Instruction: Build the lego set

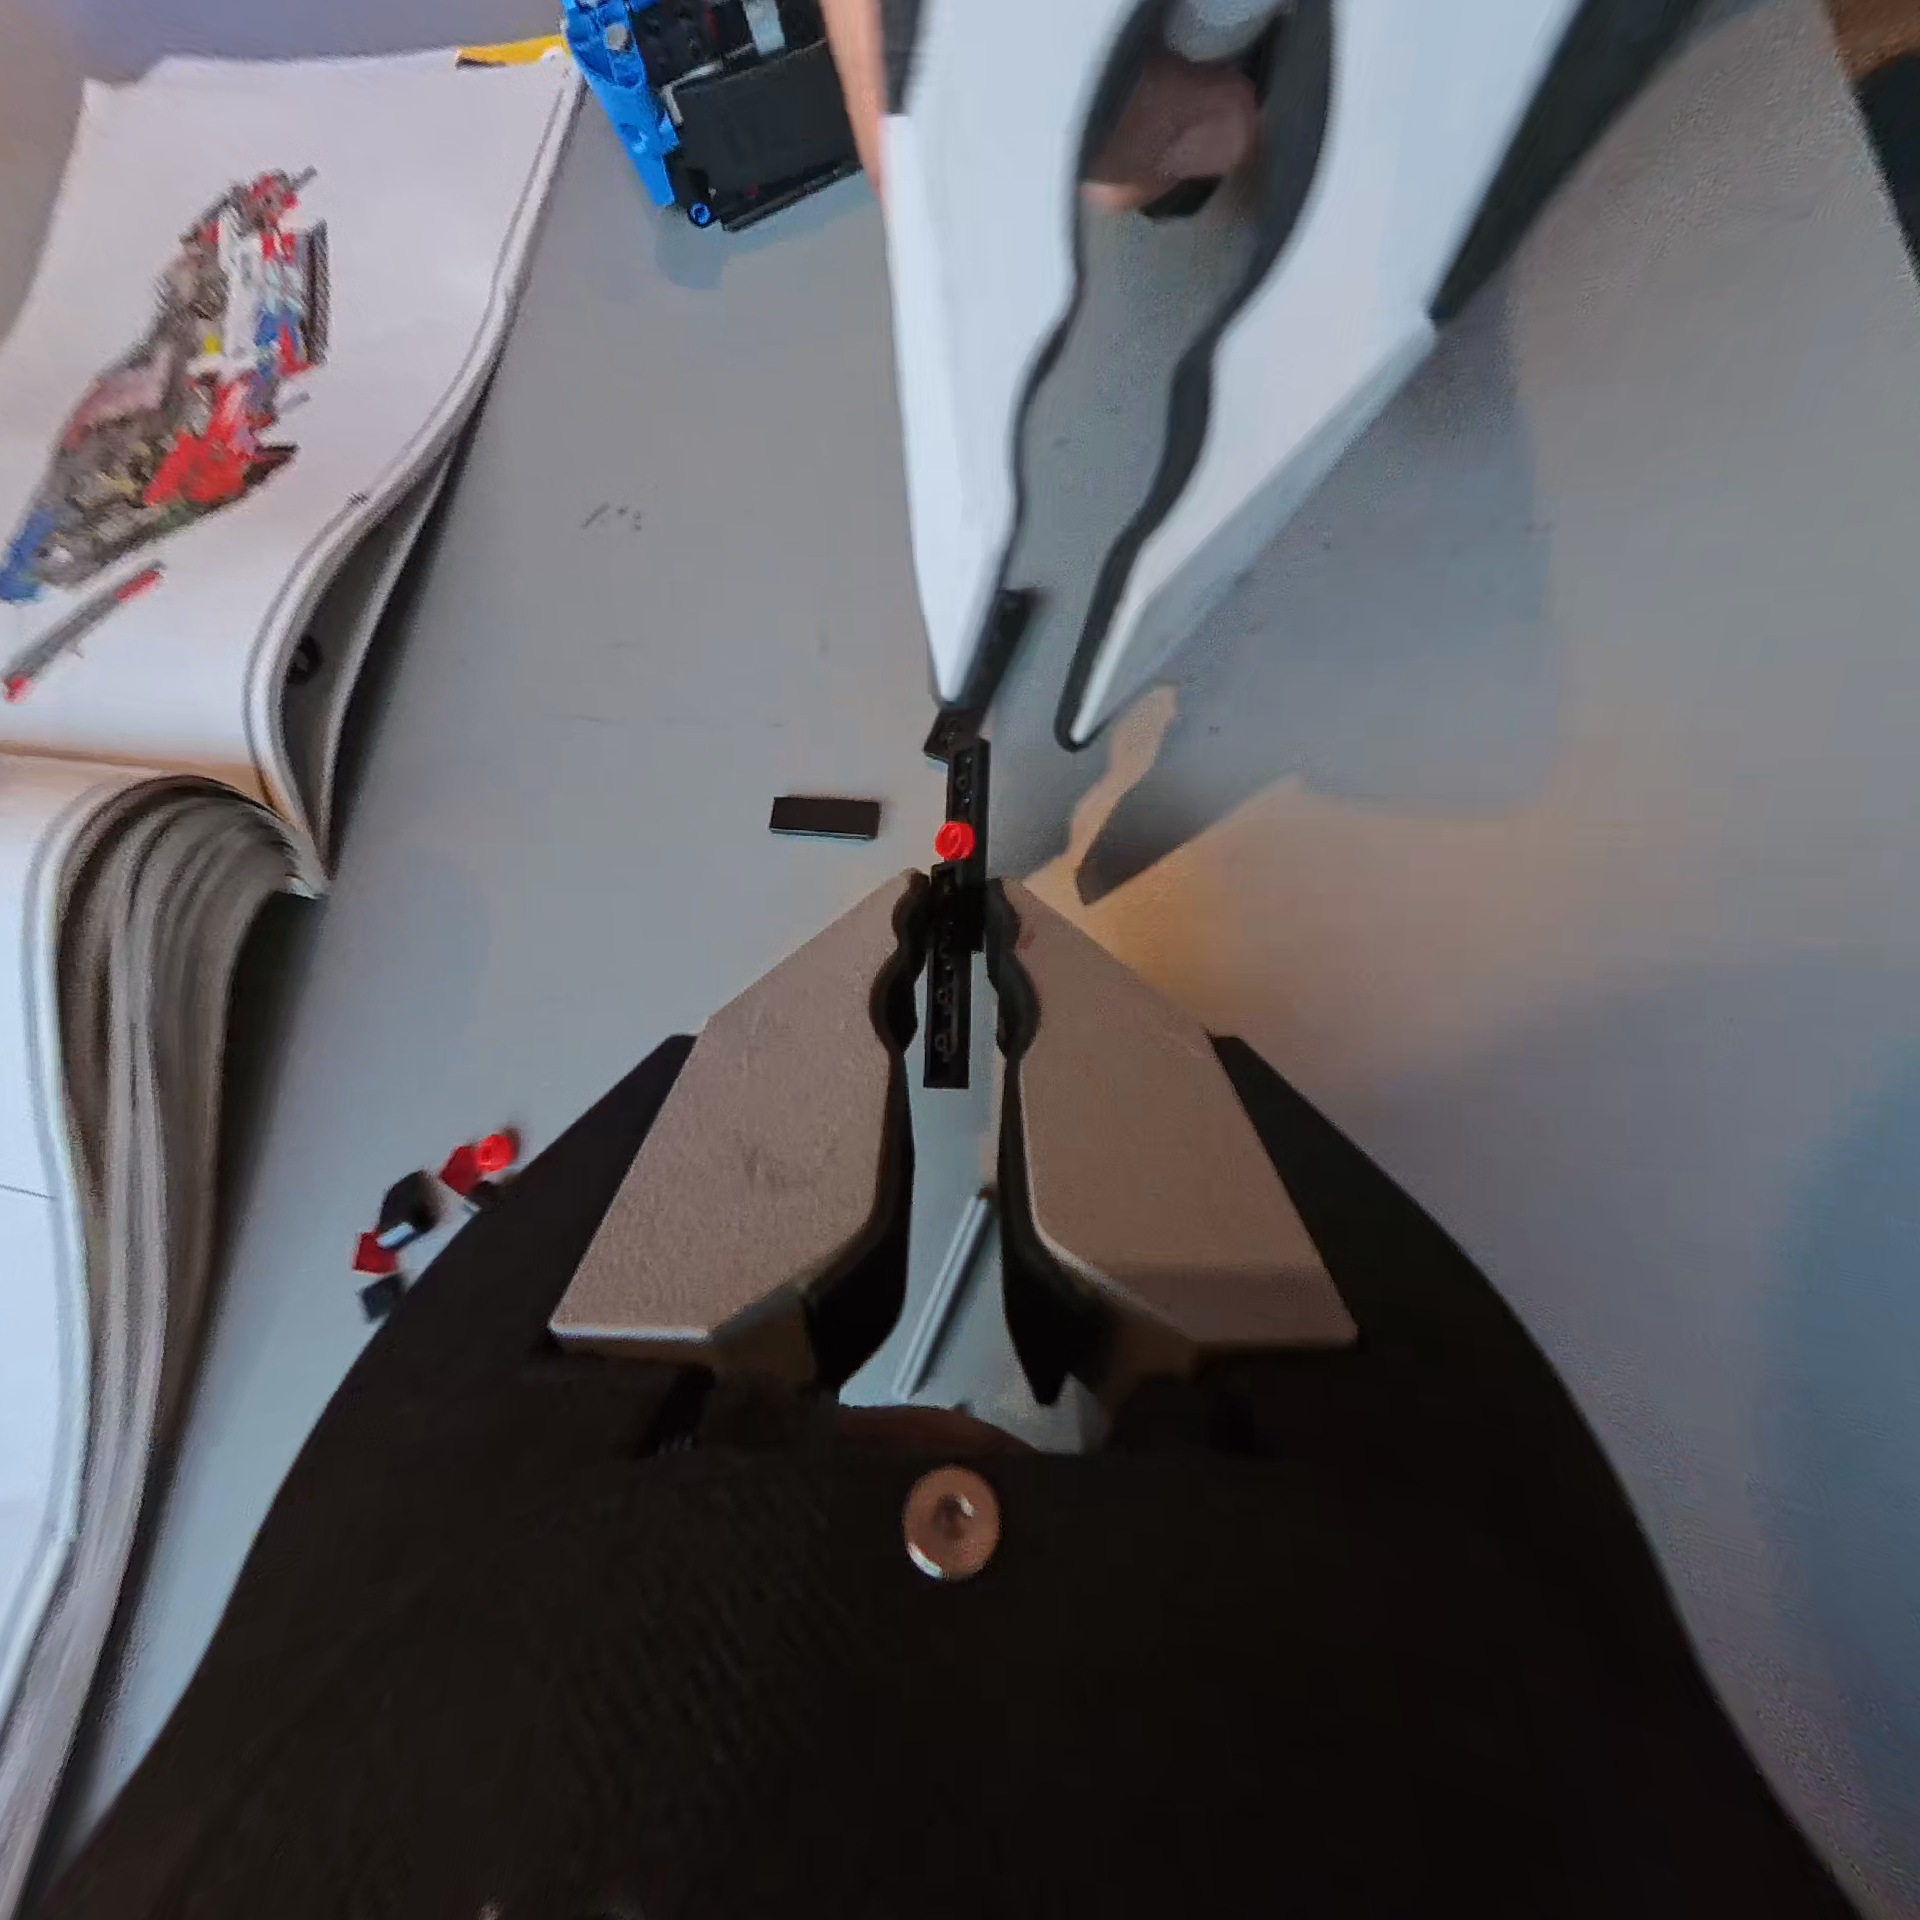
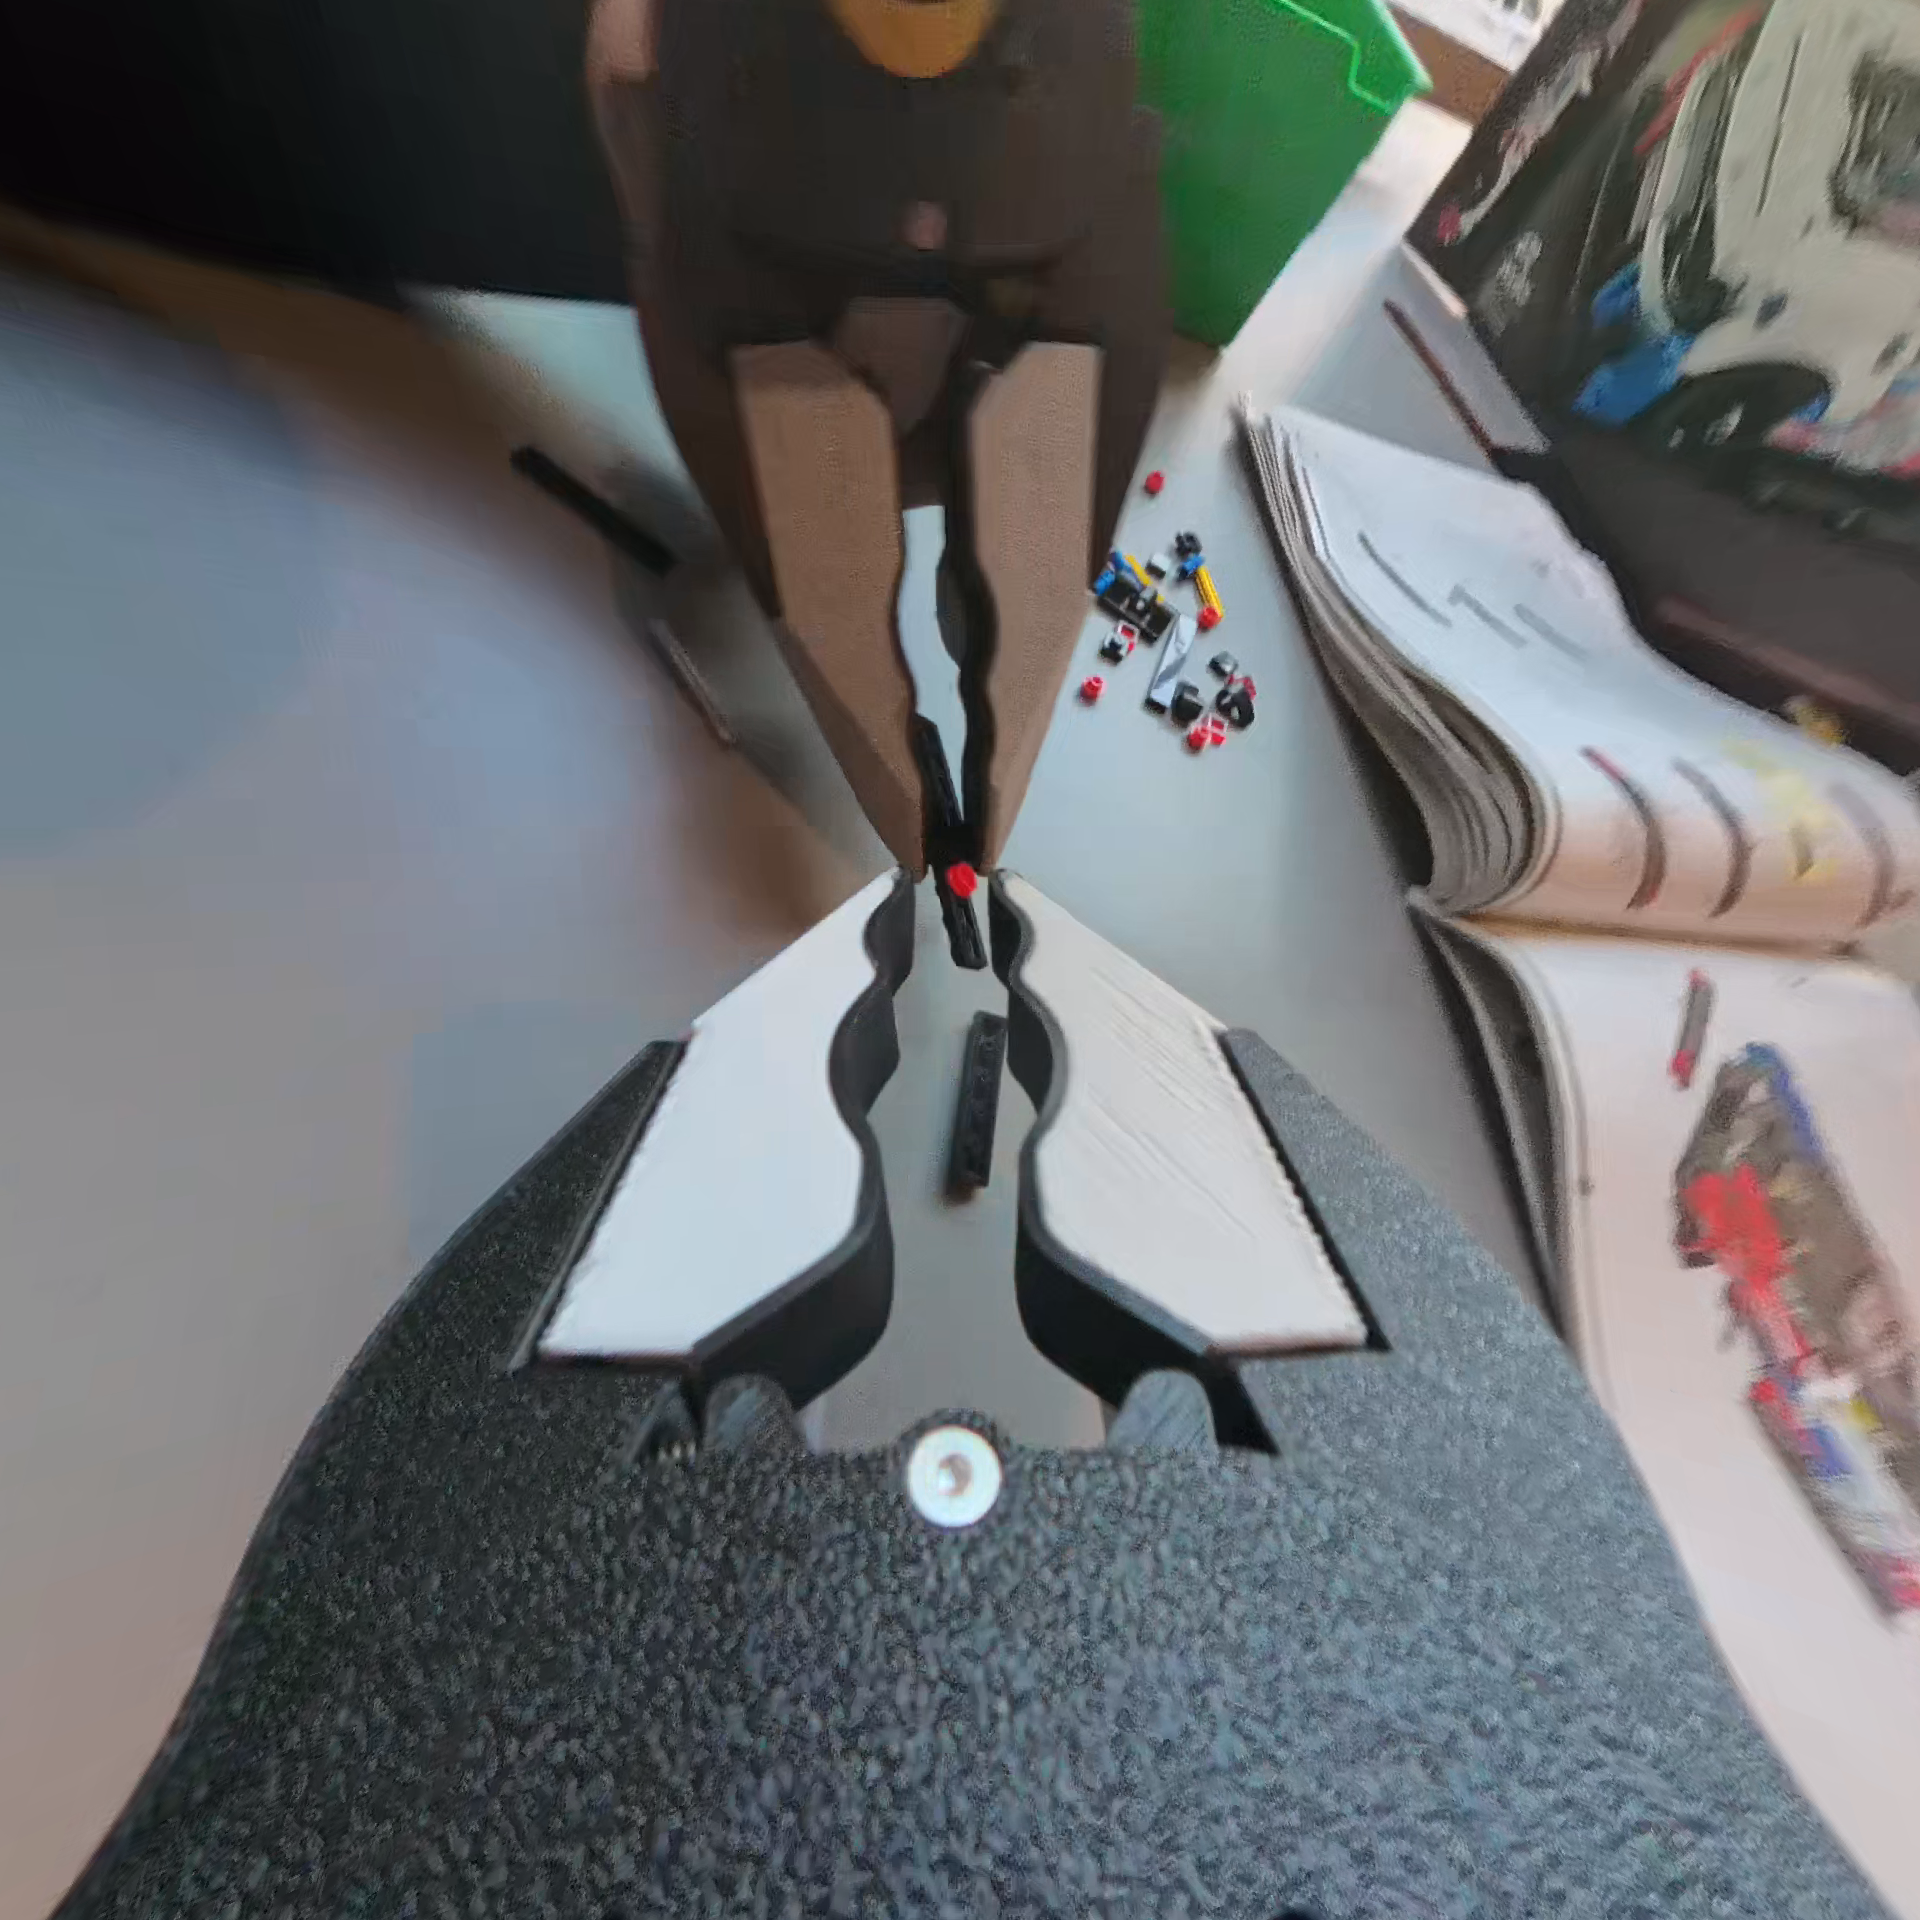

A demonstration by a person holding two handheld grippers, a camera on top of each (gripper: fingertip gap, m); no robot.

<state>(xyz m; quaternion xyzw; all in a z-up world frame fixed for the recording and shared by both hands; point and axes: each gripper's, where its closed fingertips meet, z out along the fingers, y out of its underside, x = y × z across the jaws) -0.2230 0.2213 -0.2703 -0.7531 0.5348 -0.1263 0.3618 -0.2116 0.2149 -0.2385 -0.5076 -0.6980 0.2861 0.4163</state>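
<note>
between the pinching left gripper [image 1: 954, 894] and parted, empty right gripper [image 2: 952, 883], a thin black beam [image 1: 954, 977] bears a red stud [image 1: 953, 841].

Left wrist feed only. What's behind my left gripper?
Observer: A green bin stands on the table behind the left gripper, which holds the black beam.
Operator: Spare parts beyond the few red and black ones I see?
Observer: Yes, the loose pile also has yellow and blue pieces.
Operator: Any long ones?
Observer: A long black piece lies on the table, on the opposite side of that gripper from the pile.
</note>
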